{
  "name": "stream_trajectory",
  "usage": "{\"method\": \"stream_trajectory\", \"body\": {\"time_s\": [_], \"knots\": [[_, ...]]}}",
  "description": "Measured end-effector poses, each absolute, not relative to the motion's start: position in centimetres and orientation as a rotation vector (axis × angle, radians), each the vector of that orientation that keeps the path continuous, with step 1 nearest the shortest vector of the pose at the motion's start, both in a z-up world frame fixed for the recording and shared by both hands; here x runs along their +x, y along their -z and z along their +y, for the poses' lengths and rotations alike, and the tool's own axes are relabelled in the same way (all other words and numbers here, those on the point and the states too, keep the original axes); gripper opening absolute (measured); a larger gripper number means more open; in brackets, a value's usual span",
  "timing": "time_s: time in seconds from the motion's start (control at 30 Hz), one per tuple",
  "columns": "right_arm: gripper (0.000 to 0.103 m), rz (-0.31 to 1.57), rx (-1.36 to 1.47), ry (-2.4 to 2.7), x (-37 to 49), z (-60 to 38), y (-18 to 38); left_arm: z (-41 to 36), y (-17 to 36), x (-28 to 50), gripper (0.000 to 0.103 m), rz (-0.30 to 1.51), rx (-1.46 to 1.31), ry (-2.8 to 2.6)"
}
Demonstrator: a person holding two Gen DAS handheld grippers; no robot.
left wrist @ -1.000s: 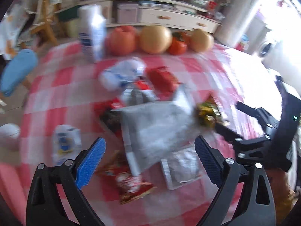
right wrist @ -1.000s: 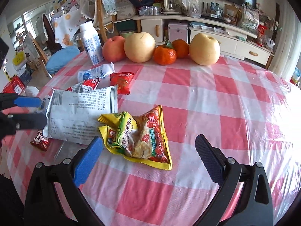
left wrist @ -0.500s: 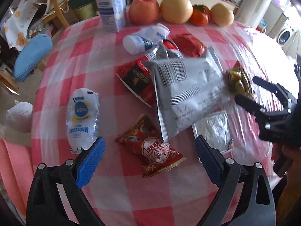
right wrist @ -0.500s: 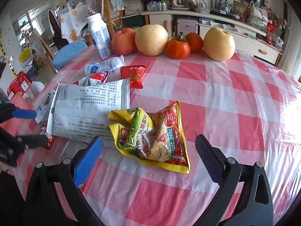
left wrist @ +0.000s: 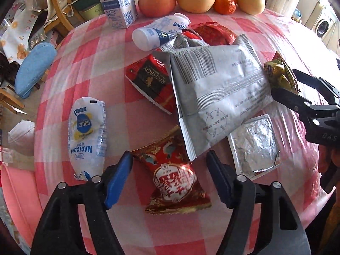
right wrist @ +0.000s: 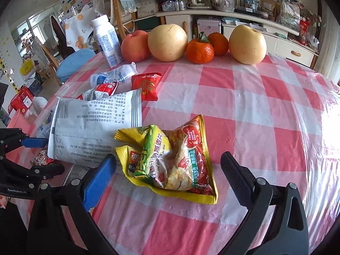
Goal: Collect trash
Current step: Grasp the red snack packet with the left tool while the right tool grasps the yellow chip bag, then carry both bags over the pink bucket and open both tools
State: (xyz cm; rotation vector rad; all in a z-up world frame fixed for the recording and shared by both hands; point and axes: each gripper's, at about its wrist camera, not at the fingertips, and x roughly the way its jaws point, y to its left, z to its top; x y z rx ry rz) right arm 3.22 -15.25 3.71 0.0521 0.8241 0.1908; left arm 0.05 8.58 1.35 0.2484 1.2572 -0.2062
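Wrappers litter a red-checked tablecloth (left wrist: 136, 123). My left gripper (left wrist: 170, 174) is open, its jaws either side of a red snack packet (left wrist: 174, 176), not closed on it. A big white bag (left wrist: 216, 102), a foil tray (left wrist: 255, 146), a Richboy wrapper (left wrist: 153, 80) and a white Magicday pouch (left wrist: 87, 136) lie around it. My right gripper (right wrist: 167, 174) is open, straddling a yellow-red chip bag (right wrist: 174, 159). The white bag also shows in the right wrist view (right wrist: 93, 127).
A milk carton (right wrist: 106, 40), an apple (right wrist: 136, 46), two pears (right wrist: 167, 42) and two oranges (right wrist: 199, 51) stand at the table's far edge. Another Magicday pouch (left wrist: 159, 31) and a red packet (right wrist: 146, 85) lie mid-table. A chair with blue cushion (left wrist: 34, 70) stands left of the table.
My left gripper has moved down and forward over the red snack packet, and its jaws have narrowed. My right gripper has come closer to the yellow chip bag.
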Motion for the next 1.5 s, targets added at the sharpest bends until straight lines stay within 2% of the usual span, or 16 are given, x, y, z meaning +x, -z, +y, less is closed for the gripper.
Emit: {"method": "stream_trajectory", "body": {"time_s": [0.17,0.2,0.23,0.3,0.6,0.67,0.7,0.83,1.17,1.5], "knots": [[0.096,0.821,0.075,-0.182,3.3,-15.9,-3.8,8.8,-1.4,0.2,0.062,1.255,0.23,0.223],[0.091,0.818,0.082,-0.186,3.3,-16.0,-3.8,8.8,-1.5,0.0,0.061,1.257,0.226,0.223],[0.08,0.819,0.089,-0.191,3.3,-16.0,-3.8,8.8,-1.5,0.0,0.061,1.261,0.219,0.223],[0.075,0.816,0.08,-0.186,3.2,-16.0,-3.8,9.0,-1.4,0.1,0.061,1.271,0.214,0.229],[0.076,0.804,0.055,-0.179,3.1,-15.7,-3.7,9.1,-1.4,-0.5,0.061,1.267,0.228,0.246],[0.075,0.797,0.068,-0.182,3.1,-15.9,-3.6,9.0,-1.5,-0.8,0.051,1.262,0.223,0.27],[0.071,0.794,0.068,-0.183,3.1,-15.9,-3.7,8.9,-1.6,-1.0,0.045,1.259,0.227,0.275],[0.065,0.785,0.056,-0.185,2.9,-15.7,-3.7,8.7,-1.7,-1.4,0.042,1.251,0.224,0.288],[0.055,0.75,0.074,-0.175,1.9,-15.9,-4.0,10.7,-3.0,-1.9,0.041,1.222,0.156,0.293],[0.053,0.719,0.139,-0.173,0.2,-16.6,-4.2,13.5,-5.3,-2.2,0.041,1.15,0.078,0.283]]}}
